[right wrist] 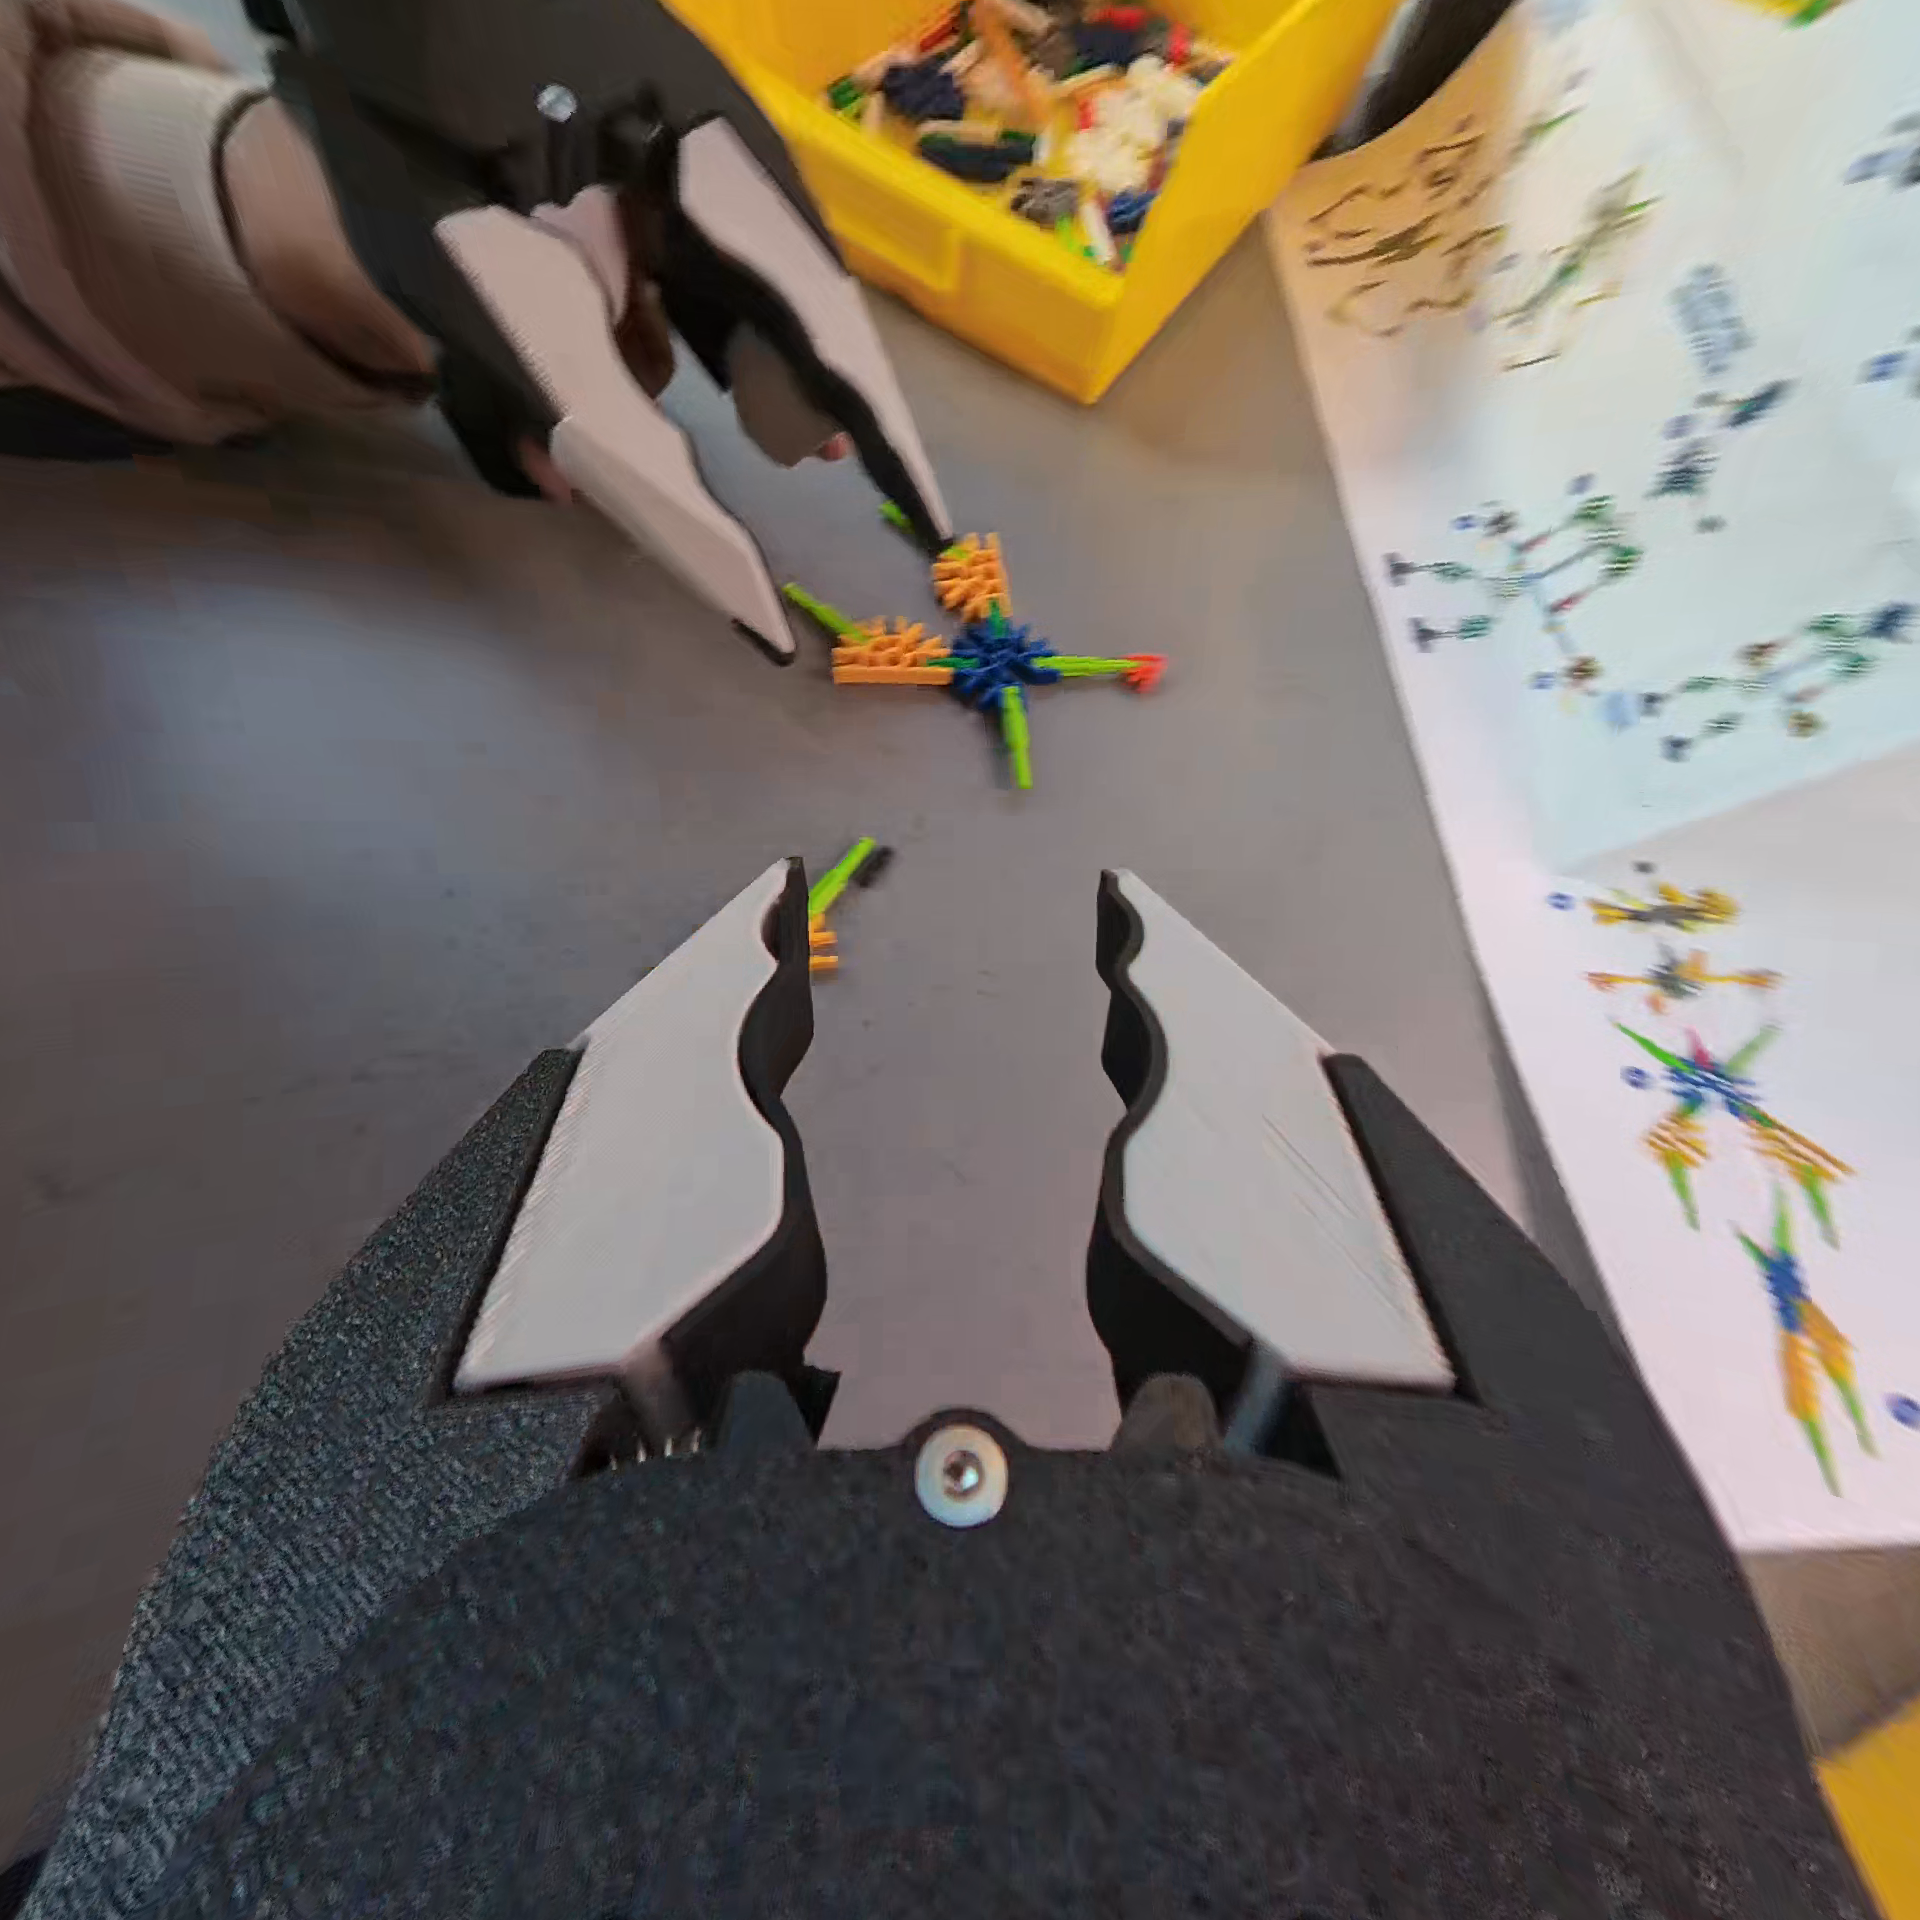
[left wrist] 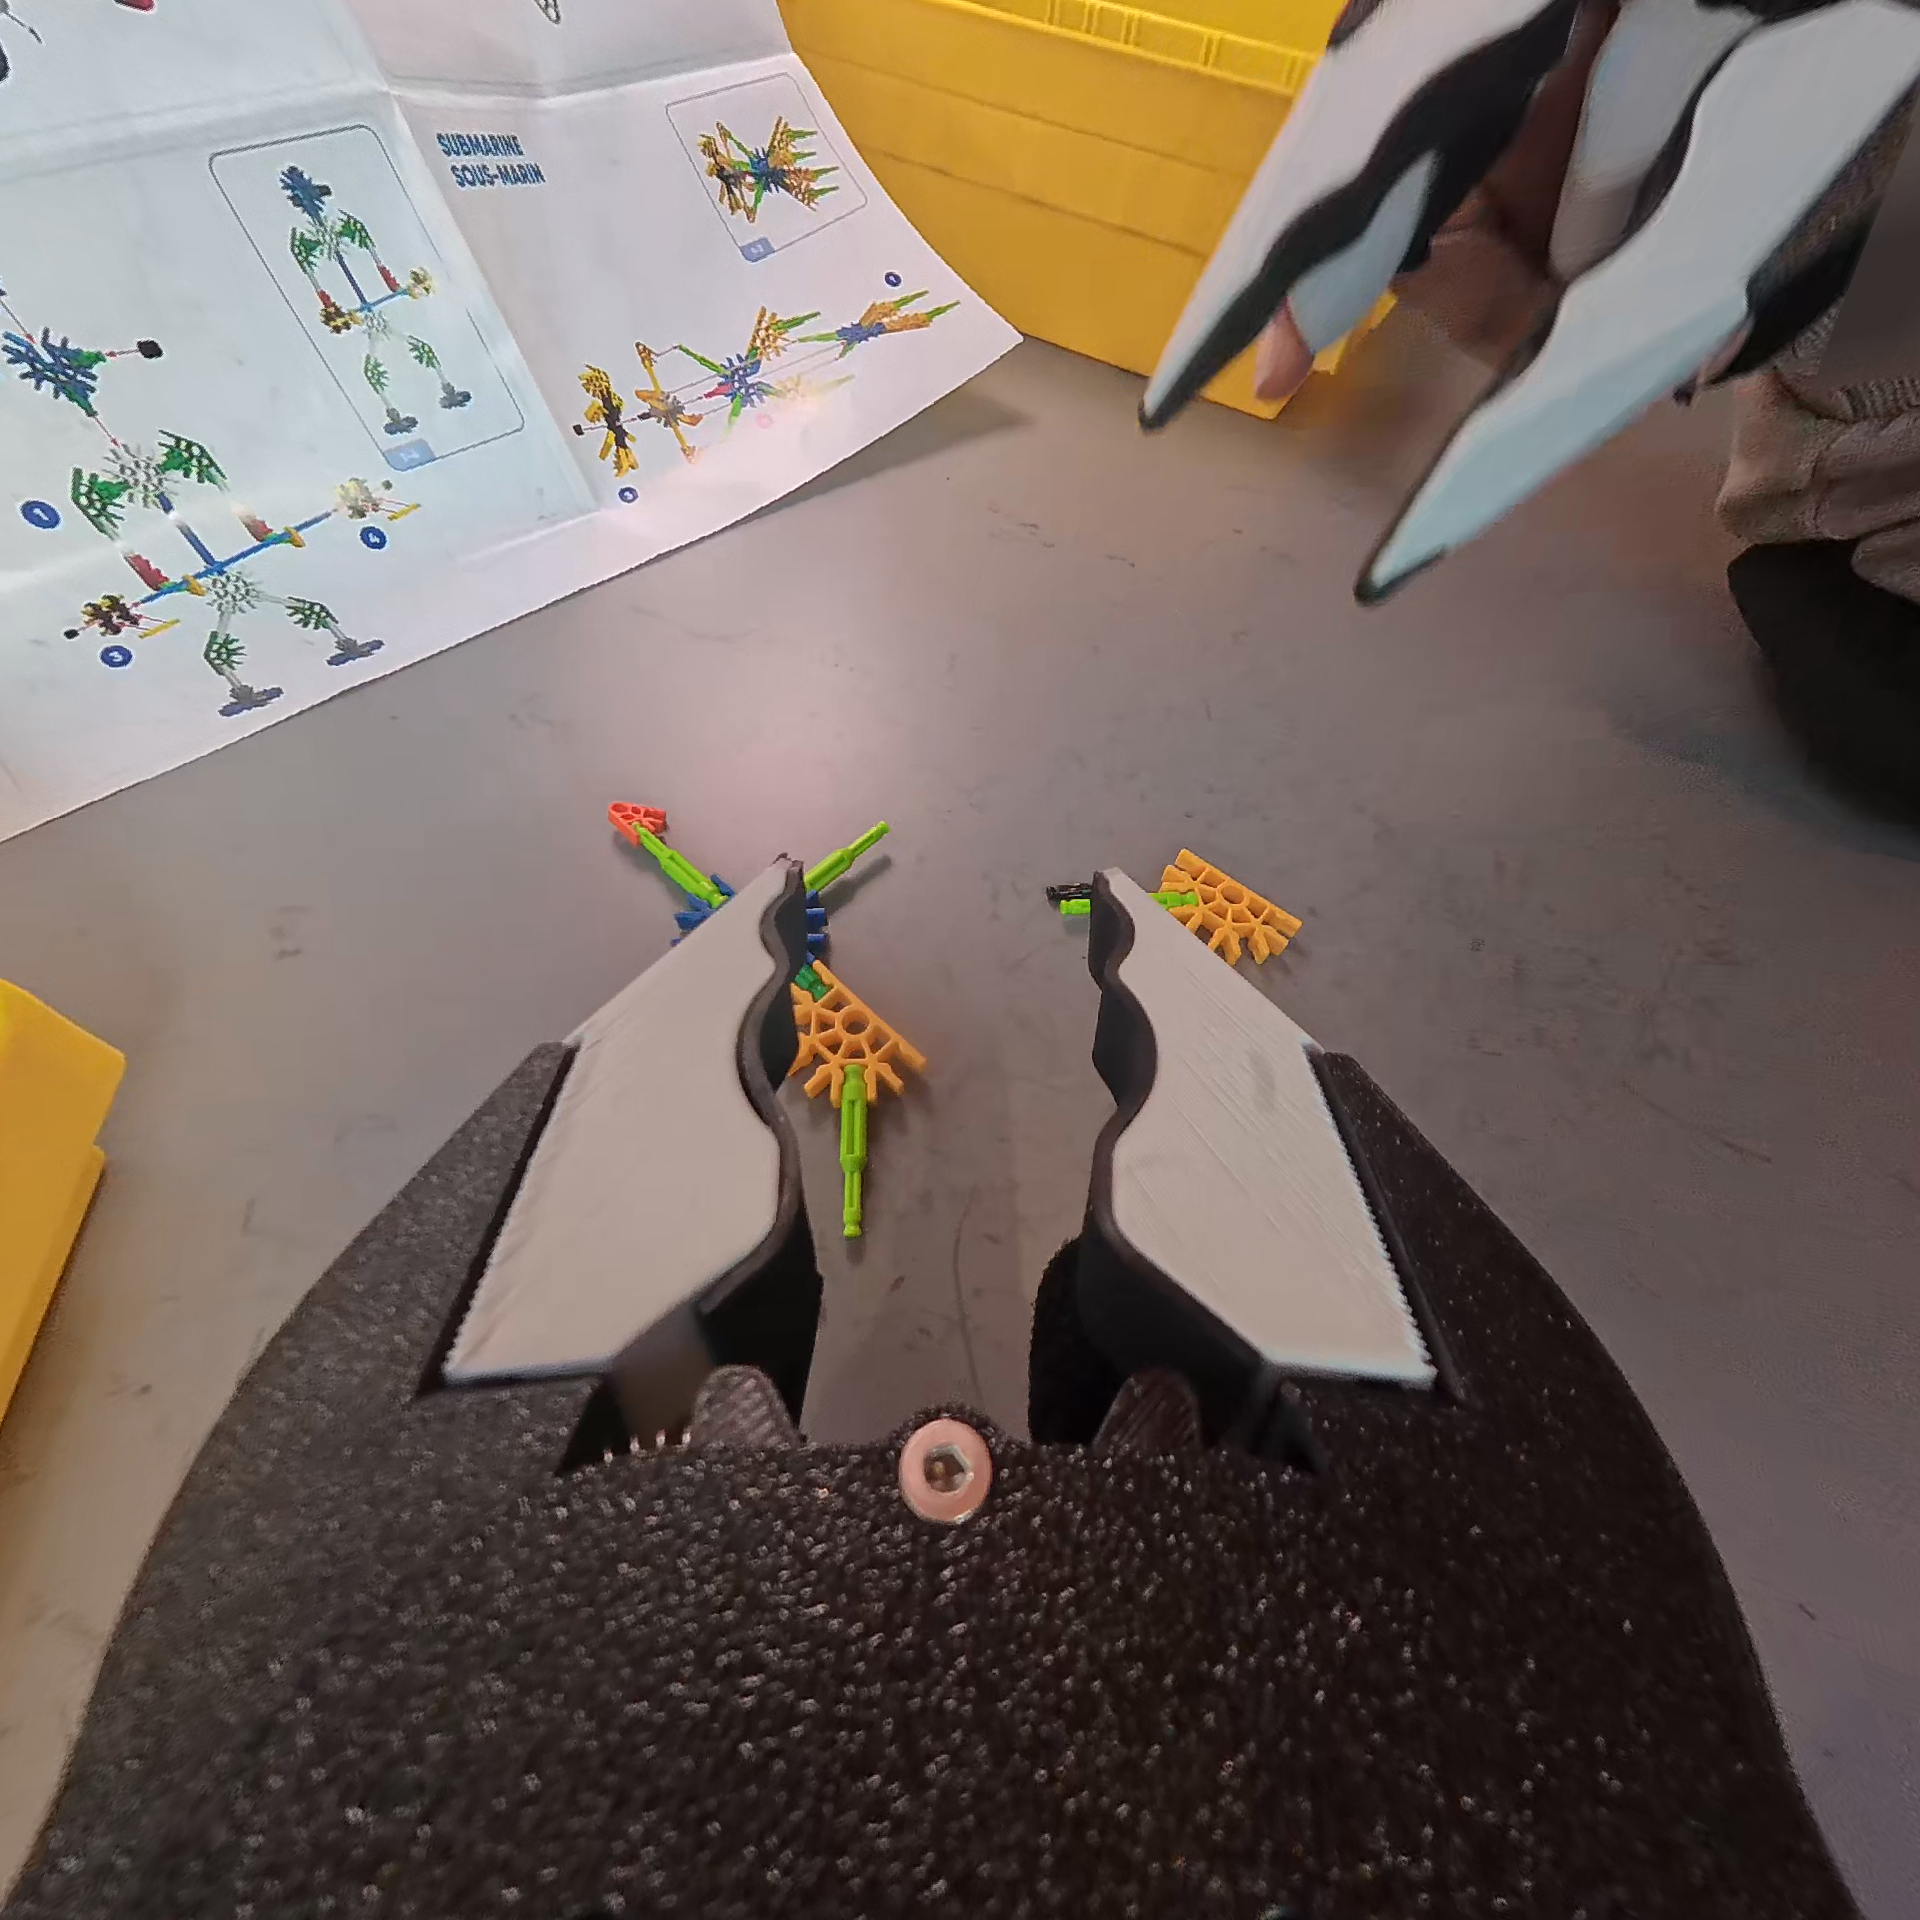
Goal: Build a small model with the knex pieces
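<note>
Grey tabletop (left wrist: 1039, 675) fills the left wrist view, where the left gripper (left wrist: 945, 883) hangs spread wide and empty over a small toy build (left wrist: 847, 1039) of orange fans, green rods and a blue hub; a loose orange fan piece (left wrist: 1231, 914) lies by its right fingertip, an instruction sheet (left wrist: 468, 364) behind. Right wrist view: the right gripper (right wrist: 945, 883), jaws apart and holding nothing, sits near that loose piece (right wrist: 831, 904), the build (right wrist: 987, 665) lying flat beyond, a yellow bin (right wrist: 1039, 301) of parts farther back
</note>
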Available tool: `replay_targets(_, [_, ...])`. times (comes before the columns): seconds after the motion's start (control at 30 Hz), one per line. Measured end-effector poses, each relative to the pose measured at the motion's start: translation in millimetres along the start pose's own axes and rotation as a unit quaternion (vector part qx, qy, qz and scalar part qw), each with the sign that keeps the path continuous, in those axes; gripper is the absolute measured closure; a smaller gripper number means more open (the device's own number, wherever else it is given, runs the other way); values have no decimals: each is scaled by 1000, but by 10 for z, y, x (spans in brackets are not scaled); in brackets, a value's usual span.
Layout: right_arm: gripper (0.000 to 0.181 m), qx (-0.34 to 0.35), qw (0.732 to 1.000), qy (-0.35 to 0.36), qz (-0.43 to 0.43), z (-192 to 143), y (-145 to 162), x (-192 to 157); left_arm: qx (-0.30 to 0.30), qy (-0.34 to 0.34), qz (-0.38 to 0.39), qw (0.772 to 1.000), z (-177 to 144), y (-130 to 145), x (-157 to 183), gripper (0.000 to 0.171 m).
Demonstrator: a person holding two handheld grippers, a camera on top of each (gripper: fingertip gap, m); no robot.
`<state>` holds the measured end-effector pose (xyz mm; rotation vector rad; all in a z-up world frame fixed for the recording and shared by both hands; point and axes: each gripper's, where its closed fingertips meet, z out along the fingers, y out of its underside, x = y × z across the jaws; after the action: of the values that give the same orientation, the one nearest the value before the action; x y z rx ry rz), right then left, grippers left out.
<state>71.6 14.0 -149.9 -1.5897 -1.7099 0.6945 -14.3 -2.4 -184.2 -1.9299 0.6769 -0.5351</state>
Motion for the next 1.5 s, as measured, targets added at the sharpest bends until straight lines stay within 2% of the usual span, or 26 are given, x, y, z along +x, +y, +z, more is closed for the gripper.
replay_targets(0.07, [126,-53,996,-67,-11,246,145,-334,1,-1,0,1000,-4,-3,-7,117])
replay_targets(0.2, [128,-134,985,-99,-45,519,443,-575,5,0,-2,1000,-18,-16,-11,117])
replay_targets(0.27, [144,-165,981,-92,-48,582,579,-545,8,3,-3,1000,-29,-31,-1,117])
replay_targets(0.37, [146,-142,983,-114,-37,586,522,-587,21,20,-19,999,-50,-76,41,118])
replay_targets(0.43, [146,-123,986,-103,-50,592,472,-549,38,45,-51,997,-75,-132,78,117])
replay_targets(0.5, [146,-72,992,-87,-57,564,282,-492,64,75,-99,990,-121,-213,98,117])
replay_targets(0.57, [146,12,995,-59,-77,479,-27,-430,90,99,-148,980,-171,-289,82,117])
replay_targets(0.67, [145,138,984,12,-109,297,-483,-328,131,161,-222,953,-232,-428,157,117])
replay_targets(0.77, [145,183,966,91,-157,232,-676,-270,158,230,-260,925,-270,-552,352,123])
replay_targets(0.87, [146,186,956,133,-186,291,-750,-308,162,253,-248,921,-275,-591,491,143])
replay_targets(0.93, [146,191,952,140,-193,327,-781,-354,150,221,-220,938,-252,-544,451,163])
replay_targets(1.03, [150,169,962,109,-183,383,-700,-367,103,178,-161,965,-221,-403,385,166])
replay_targets(1.1, [160,156,974,42,-156,382,-592,-423,42,178,-105,978,-196,-243,421,166])
replay_targets(1.17, [149,148,982,-32,-112,353,-493,-492,-23,162,-38,986,-155,-35,432,166])
replay_targets(1.27, [146,138,983,-72,-98,311,-395,-523,-104,160,28,981,-90,257,521,166])
replay_targets(1.4, [161,88,982,-122,-117,385,-192,-697,-139,178,61,972,-37,401,680,166])
replay_targets(1.5, [169,64,980,-135,-130,463,-88,-777,-162,179,82,967,-25,499,718,166])
